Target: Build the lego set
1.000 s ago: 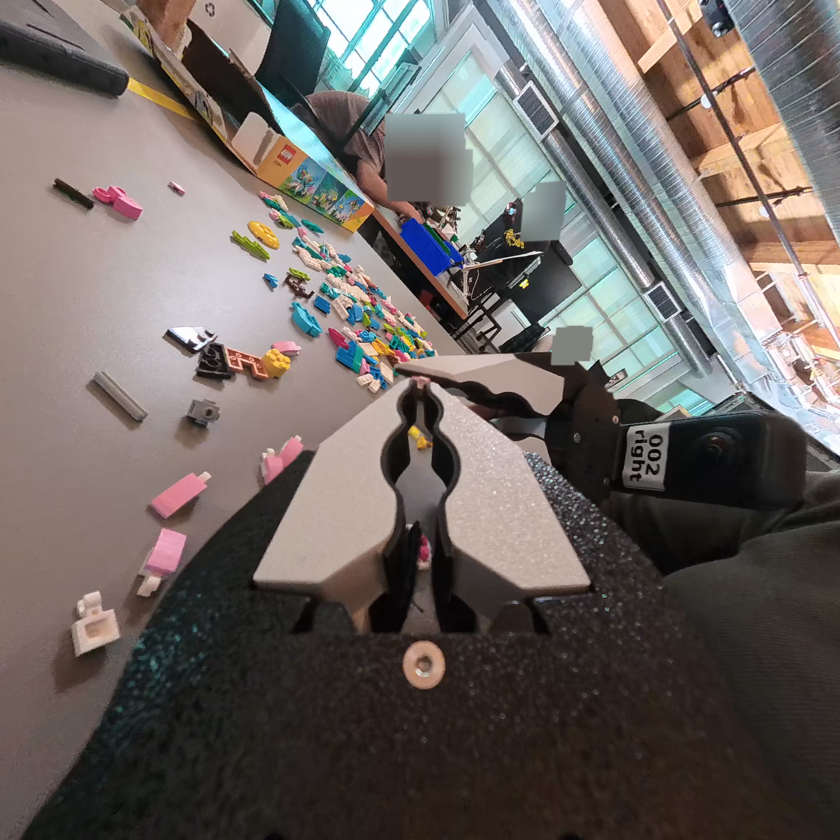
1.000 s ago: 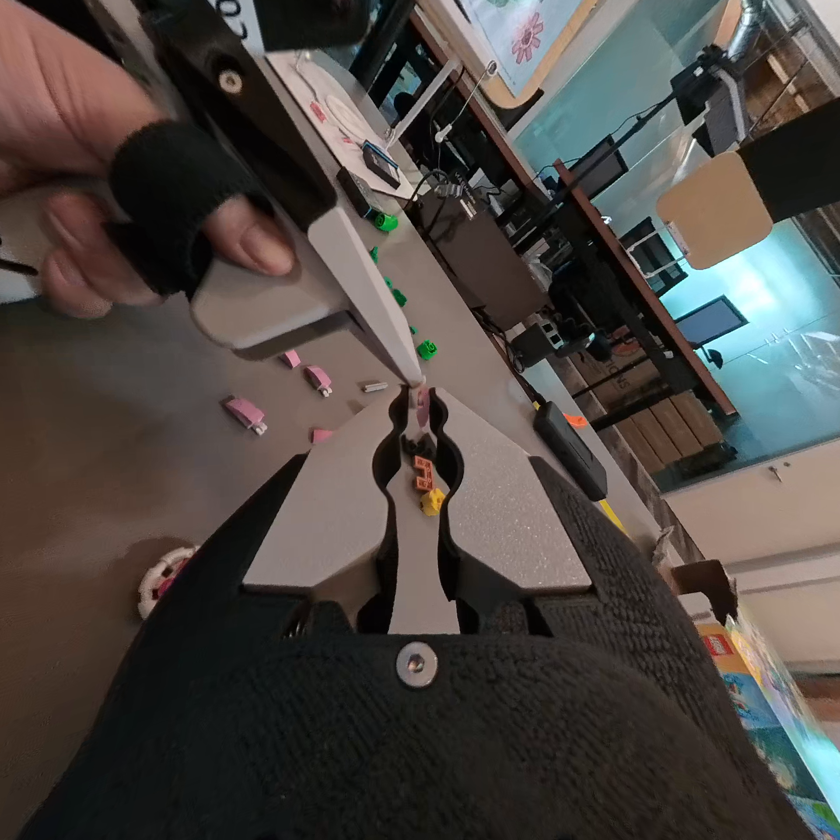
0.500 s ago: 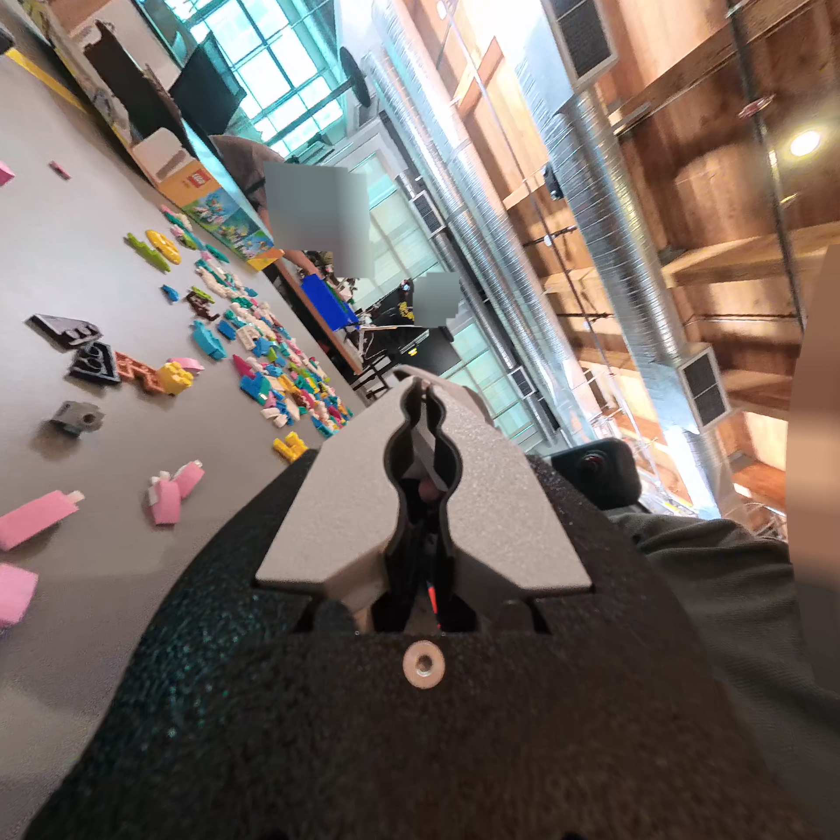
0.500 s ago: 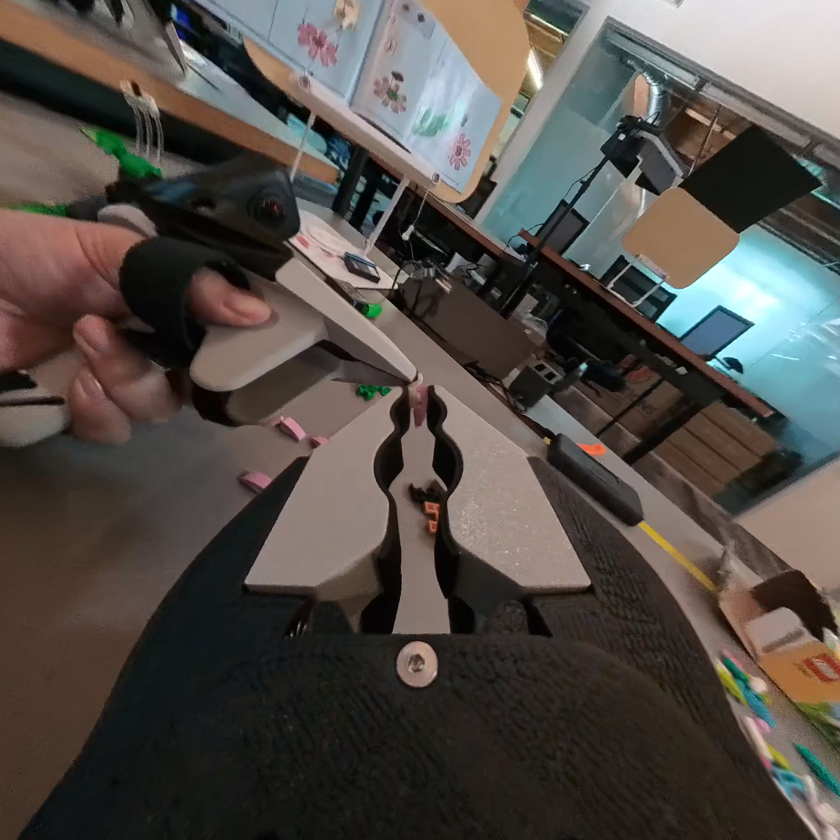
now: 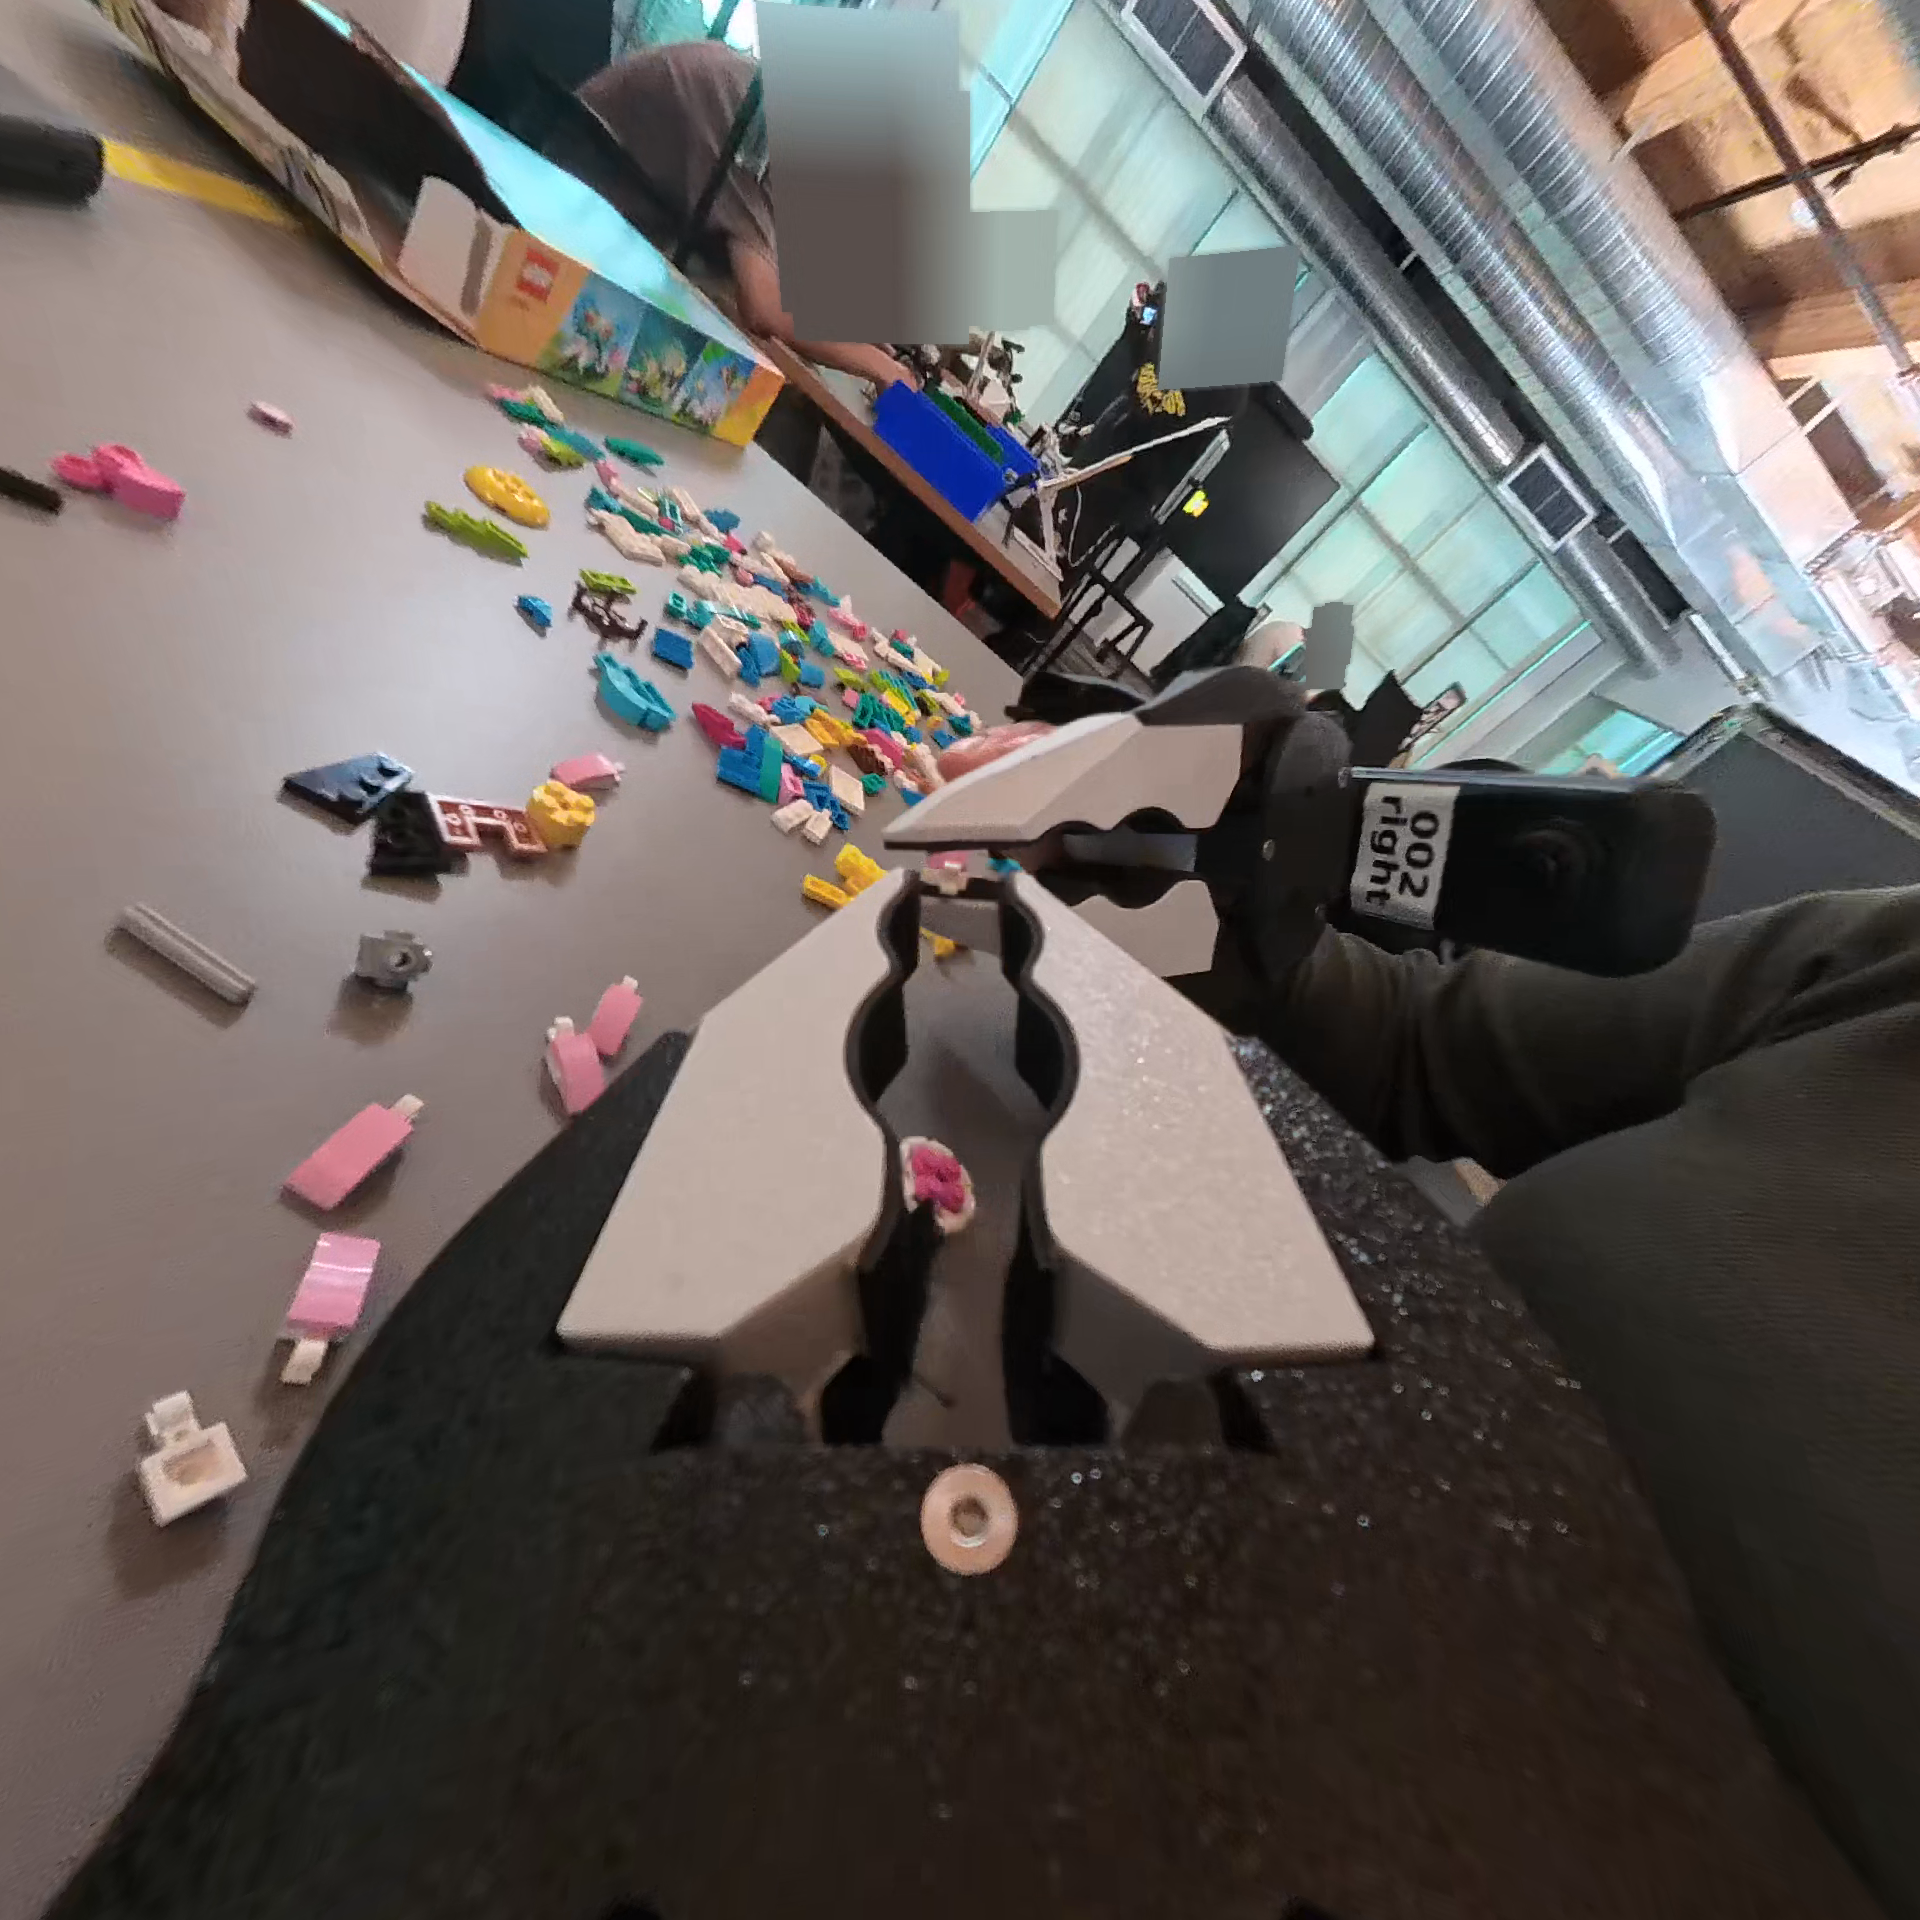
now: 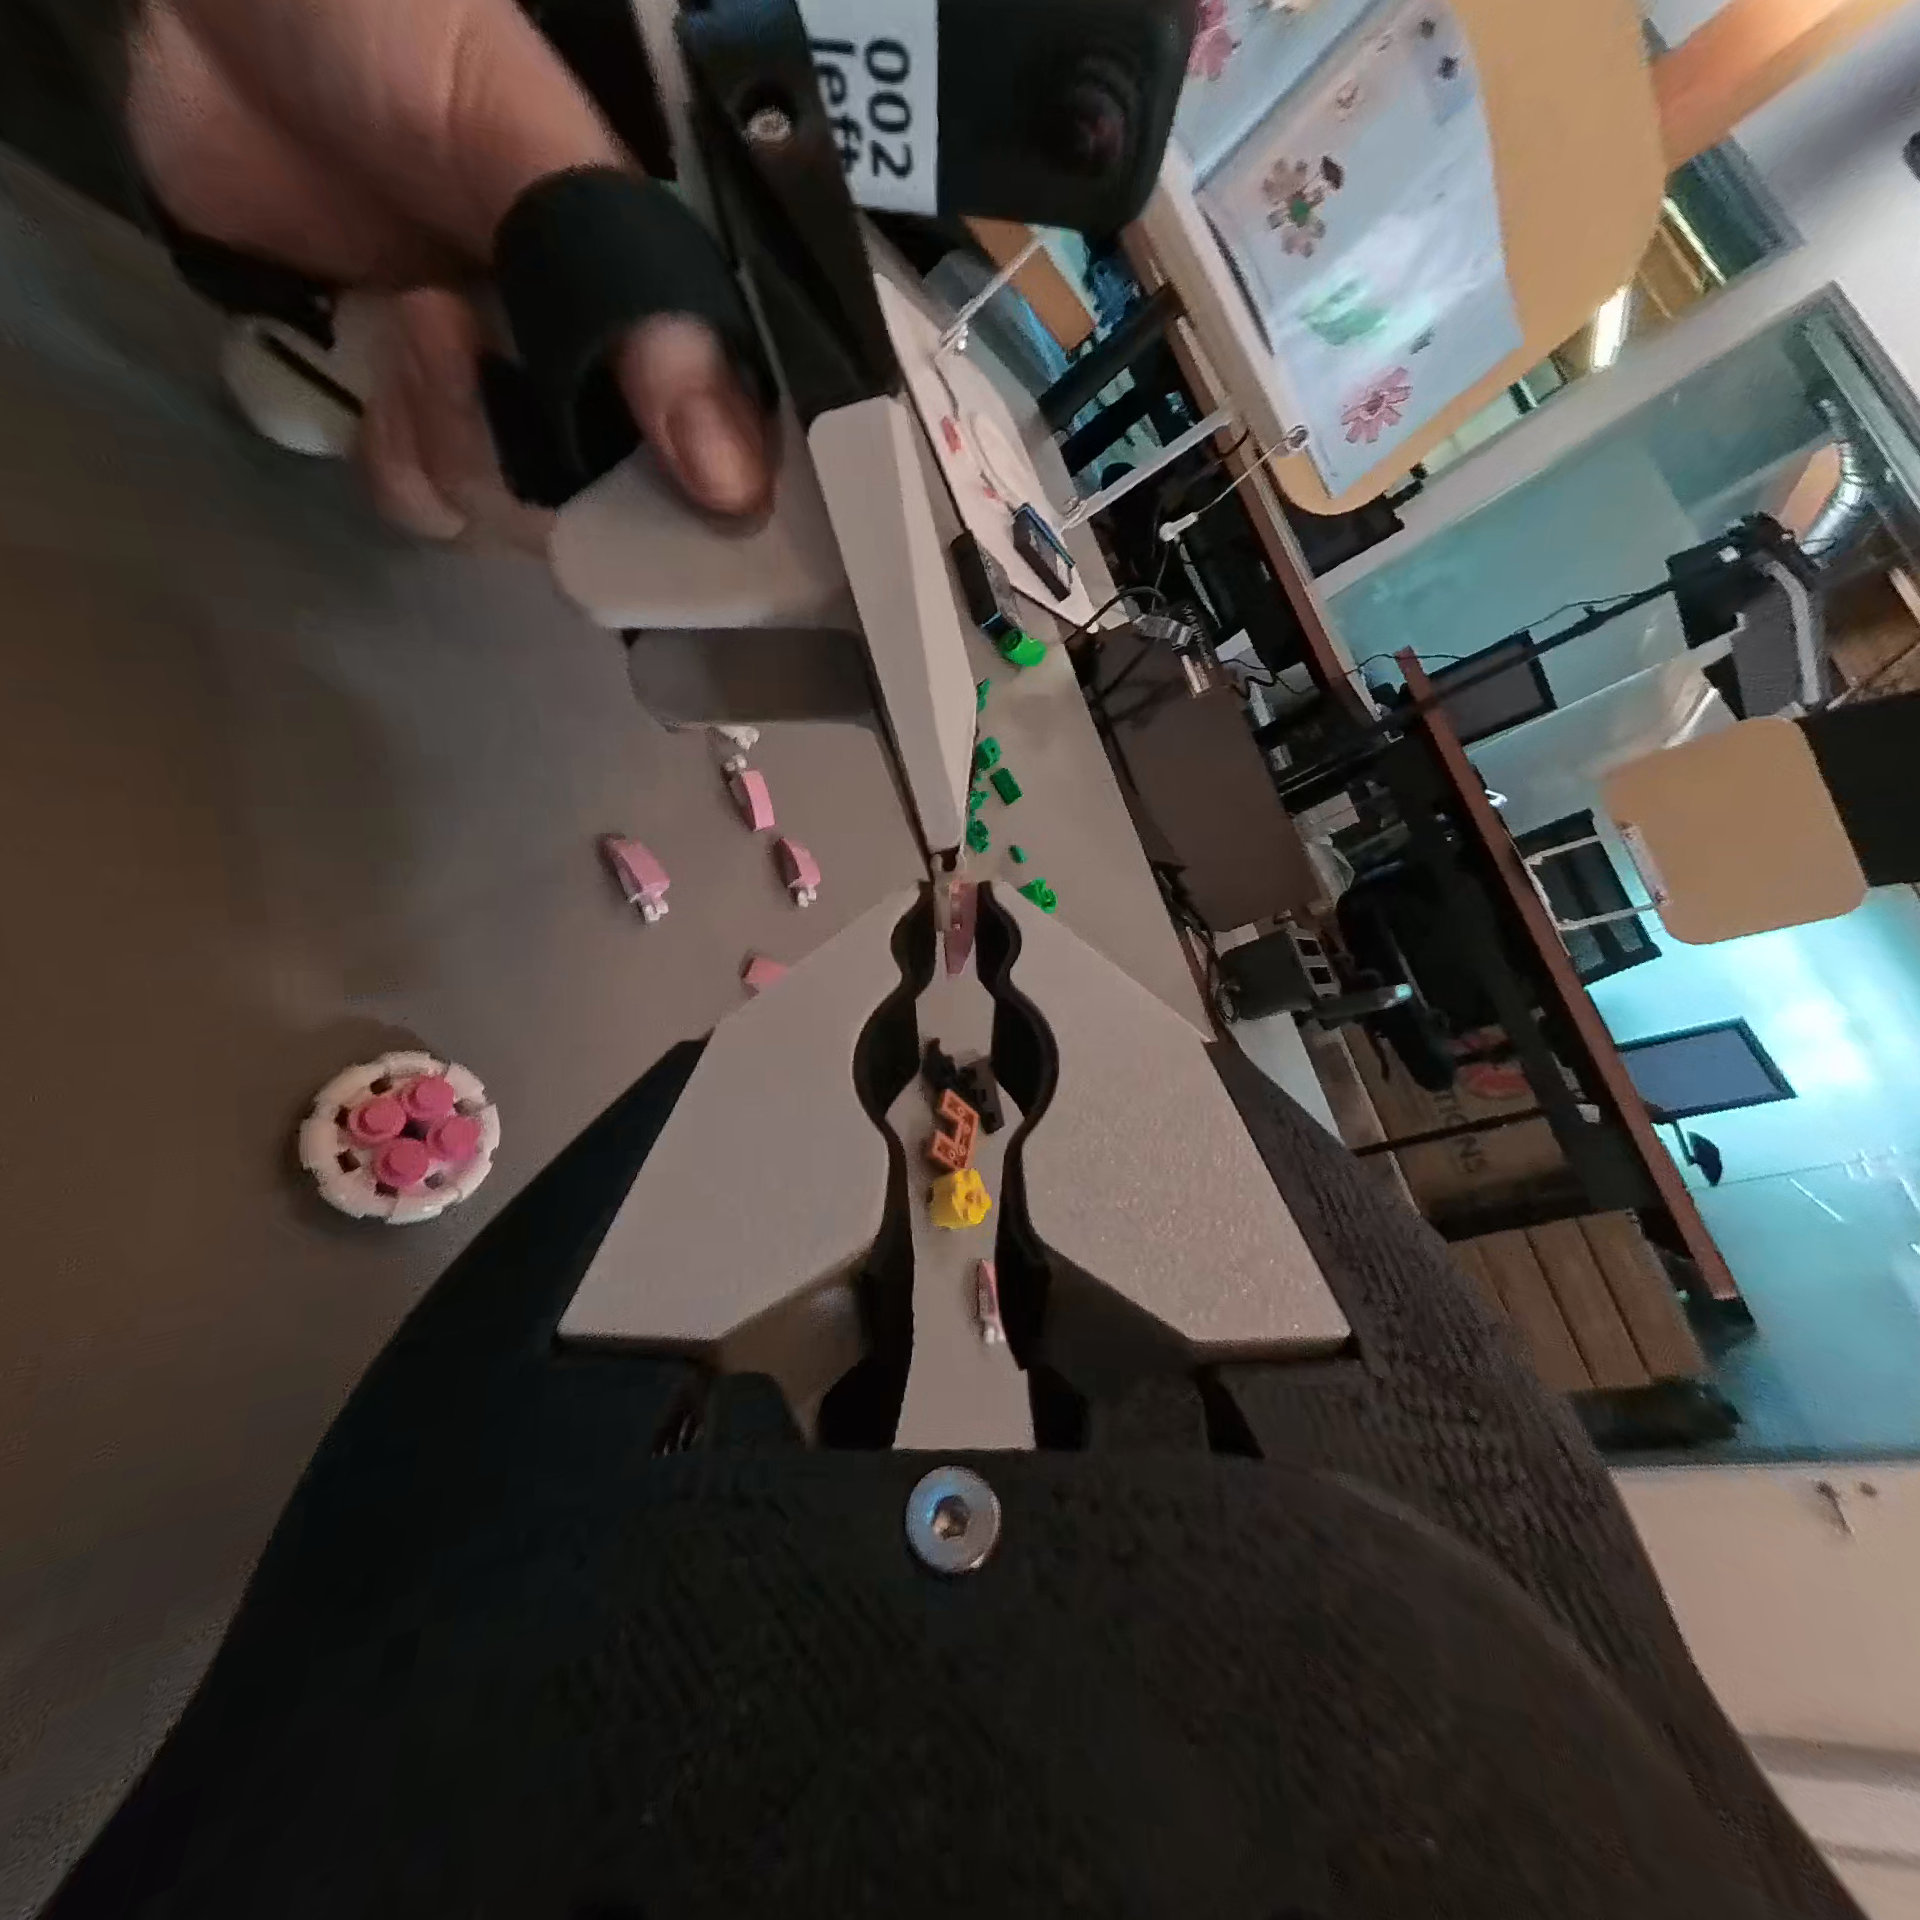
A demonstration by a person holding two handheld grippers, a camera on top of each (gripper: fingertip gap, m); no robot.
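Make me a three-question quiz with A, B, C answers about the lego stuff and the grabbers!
1. Where is the round white lego disc?
A. lying on the grey table
B. in a gripper
C. on a box

2. How many dark pink round studs sit on it?
A. two
B. four
C. six

3. What is the right gripper doing?
A. wide open and empty
B. holding a yellow brick
C. shut on a small pink lego piece

Answers:
1 A: the round white lego disc lies flat on the grey table, away from both grippers.
2 B: four dark pink round studs show.
3 C: the right gripper pinches the small pink lego piece at its tips.
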